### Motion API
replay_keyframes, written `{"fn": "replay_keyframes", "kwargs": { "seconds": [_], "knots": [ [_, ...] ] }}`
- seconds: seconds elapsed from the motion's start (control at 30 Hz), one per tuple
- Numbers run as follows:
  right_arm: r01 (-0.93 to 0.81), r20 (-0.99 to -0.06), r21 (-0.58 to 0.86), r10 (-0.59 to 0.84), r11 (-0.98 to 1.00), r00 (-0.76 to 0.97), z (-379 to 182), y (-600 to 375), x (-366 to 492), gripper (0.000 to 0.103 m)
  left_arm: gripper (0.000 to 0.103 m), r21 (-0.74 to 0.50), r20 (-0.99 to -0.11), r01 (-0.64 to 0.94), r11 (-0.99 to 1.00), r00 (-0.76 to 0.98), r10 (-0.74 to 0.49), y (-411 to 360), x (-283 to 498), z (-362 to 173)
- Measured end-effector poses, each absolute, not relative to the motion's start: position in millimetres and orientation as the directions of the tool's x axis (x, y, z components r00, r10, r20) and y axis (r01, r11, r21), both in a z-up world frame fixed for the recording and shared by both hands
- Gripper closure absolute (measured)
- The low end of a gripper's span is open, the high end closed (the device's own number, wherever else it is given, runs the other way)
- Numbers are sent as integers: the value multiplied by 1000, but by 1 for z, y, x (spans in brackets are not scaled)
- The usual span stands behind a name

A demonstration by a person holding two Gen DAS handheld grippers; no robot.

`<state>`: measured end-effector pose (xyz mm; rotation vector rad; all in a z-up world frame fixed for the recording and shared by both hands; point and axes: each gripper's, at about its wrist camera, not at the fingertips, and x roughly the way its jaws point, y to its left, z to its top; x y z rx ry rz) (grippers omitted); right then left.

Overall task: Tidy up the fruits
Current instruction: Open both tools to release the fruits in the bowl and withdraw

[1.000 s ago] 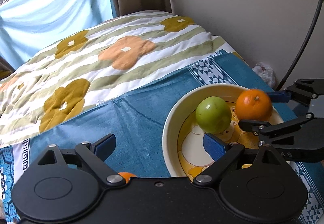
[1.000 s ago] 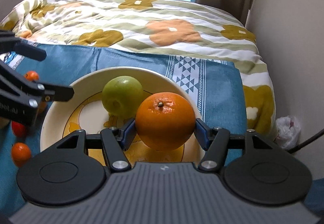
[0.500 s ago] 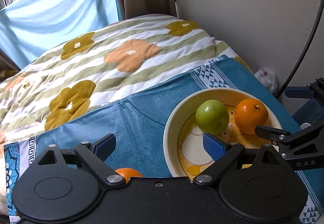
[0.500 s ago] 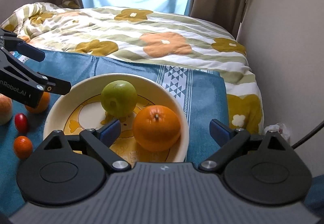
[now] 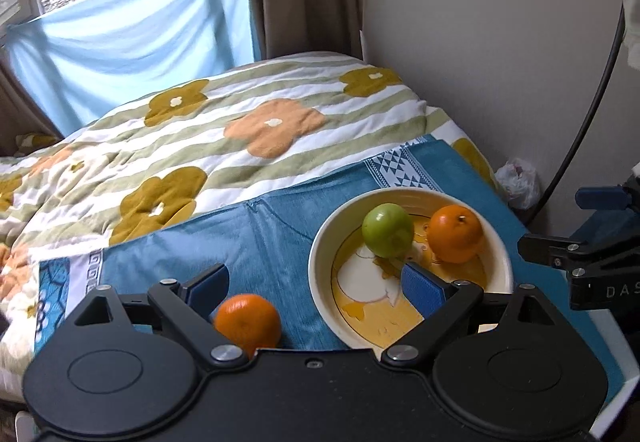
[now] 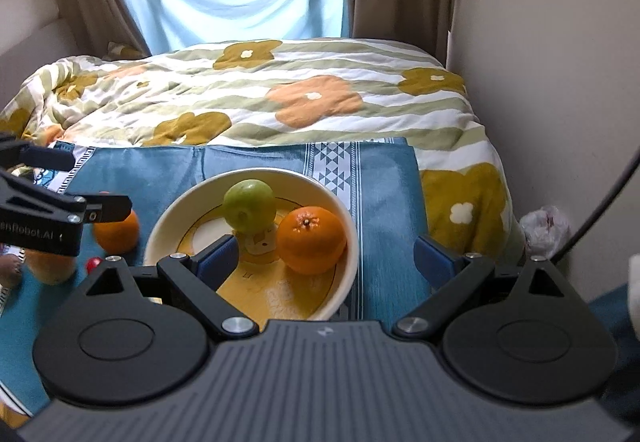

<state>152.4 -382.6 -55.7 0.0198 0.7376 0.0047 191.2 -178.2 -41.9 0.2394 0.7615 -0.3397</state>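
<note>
A cream bowl [image 6: 160,230] [image 5: 320,270] with a yellow picture inside stands on the blue cloth [image 6: 384,194]. In it lie a green apple [image 6: 249,205] [image 5: 387,229] and a large orange [image 6: 311,239] [image 5: 455,233], side by side. My right gripper [image 6: 326,256] hangs open above the bowl's near side, clear of the orange. Left of the bowl a second orange [image 5: 247,319] [image 6: 117,231] rests on the cloth. My left gripper [image 5: 316,282] is open above it, nothing between its pads.
More fruit lies at the left of the cloth: a pale orange one [image 6: 50,267] and a small red one [image 6: 93,263]. A flowered quilt [image 6: 280,98] covers the bed behind. The wall [image 6: 552,62] runs along the right, with a white plastic bag [image 6: 545,227] on the floor.
My right gripper let go of the large orange in the bowl, opened wide and drew up and back. My left gripper also rose and pulled back, so the loose orange came into view.
</note>
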Motion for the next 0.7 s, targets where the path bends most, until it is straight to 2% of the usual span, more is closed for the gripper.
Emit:
{"fn": "replay_keyframes", "kwargs": {
  "seconds": [0.3, 0.7],
  "knots": [
    [-32, -677, 40, 51, 999, 735, -32, -373, 109, 0, 8, 73, -670, 279, 958, 725, -160, -157, 125, -22],
    [-188, -655, 51, 175, 981, 735, -25, -319, 77, 0, 8, 97, -649, 53, 994, 761, 23, -100, 64, -23]
  ]
}}
